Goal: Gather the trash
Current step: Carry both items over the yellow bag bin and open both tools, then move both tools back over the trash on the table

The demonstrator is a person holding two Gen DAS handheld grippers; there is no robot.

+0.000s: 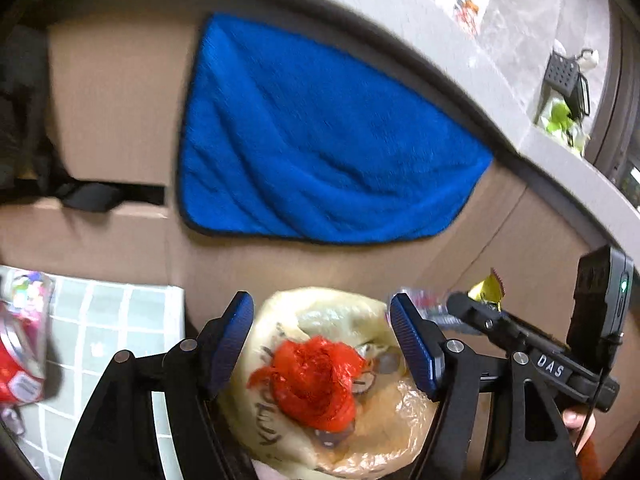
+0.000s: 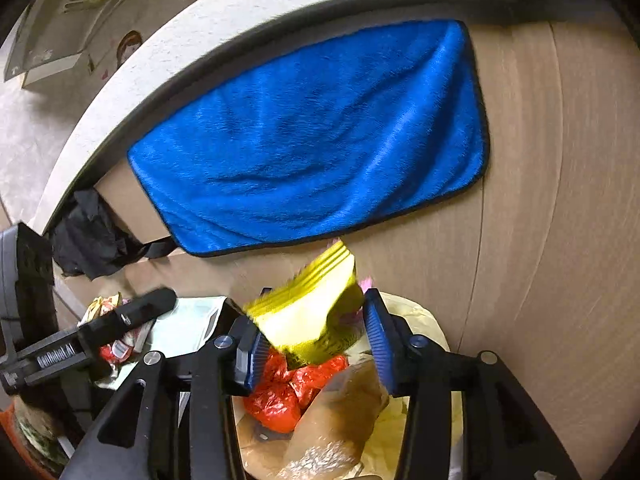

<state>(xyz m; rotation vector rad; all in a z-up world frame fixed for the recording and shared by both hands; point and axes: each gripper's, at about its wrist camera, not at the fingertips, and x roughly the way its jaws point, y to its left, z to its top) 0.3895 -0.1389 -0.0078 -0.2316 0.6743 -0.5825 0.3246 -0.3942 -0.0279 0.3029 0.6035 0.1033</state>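
Note:
A pale yellow plastic bag point(image 1: 288, 308) stands open below both grippers, with a crumpled red wrapper point(image 1: 316, 380) lying inside it. My left gripper point(image 1: 322, 308) hangs over the bag's mouth, wide open, nothing between its blue pads. In the right wrist view a blurred yellow wrapper point(image 2: 316, 300) sits loosely between the spread pads of my right gripper point(image 2: 310, 312), right above the red wrapper point(image 2: 280, 400) and the bag point(image 2: 420, 320). The pads do not press on it. From the left wrist view the yellow wrapper point(image 1: 486, 289) shows at the right gripper's fingers point(image 1: 472, 308).
A blue towel point(image 1: 320, 140) hangs over the brown cabinet front point(image 1: 120, 100) behind the bag, under a grey counter edge. A tiled surface point(image 1: 112, 320) at the left bears a red package point(image 1: 20, 360). A black bag point(image 2: 92, 232) hangs out of a gap in the cabinet.

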